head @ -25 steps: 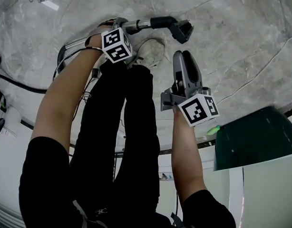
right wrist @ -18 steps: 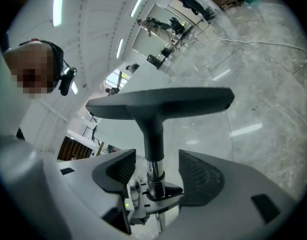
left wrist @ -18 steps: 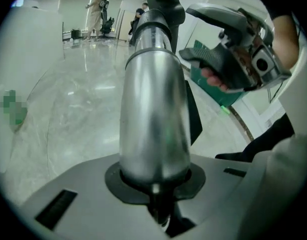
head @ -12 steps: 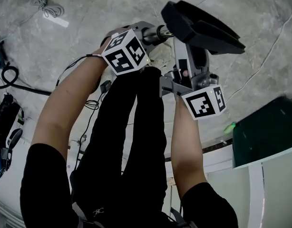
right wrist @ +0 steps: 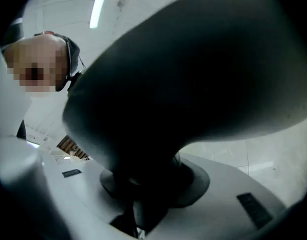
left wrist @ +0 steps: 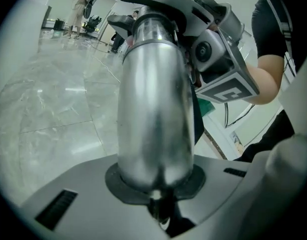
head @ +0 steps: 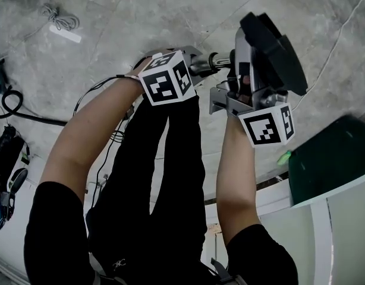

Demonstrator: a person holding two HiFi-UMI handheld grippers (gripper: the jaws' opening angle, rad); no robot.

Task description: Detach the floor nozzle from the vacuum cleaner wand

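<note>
My left gripper (head: 196,63) is shut on the silver wand (head: 213,61) of the vacuum cleaner, held up in front of the person's legs. In the left gripper view the wand (left wrist: 153,109) fills the space between the jaws of that gripper (left wrist: 156,184). Its far end runs into the neck of the black floor nozzle (head: 271,43), which stands tipped up on edge. My right gripper (head: 244,55) has that neck between its jaws, which are closing on it. The nozzle (right wrist: 193,74) blocks most of the right gripper view above the right gripper (right wrist: 143,184).
A white power strip (head: 65,33) with a coiled lead lies on the marble floor at the upper left. Black cables and gear (head: 9,103) lie at the left edge. A dark green bin (head: 331,159) and a white panel (head: 343,230) stand at the right.
Both grippers have risen from near the floor towards the head camera, carrying wand and nozzle. The nozzle has swung up and now stands on edge, much larger in view.
</note>
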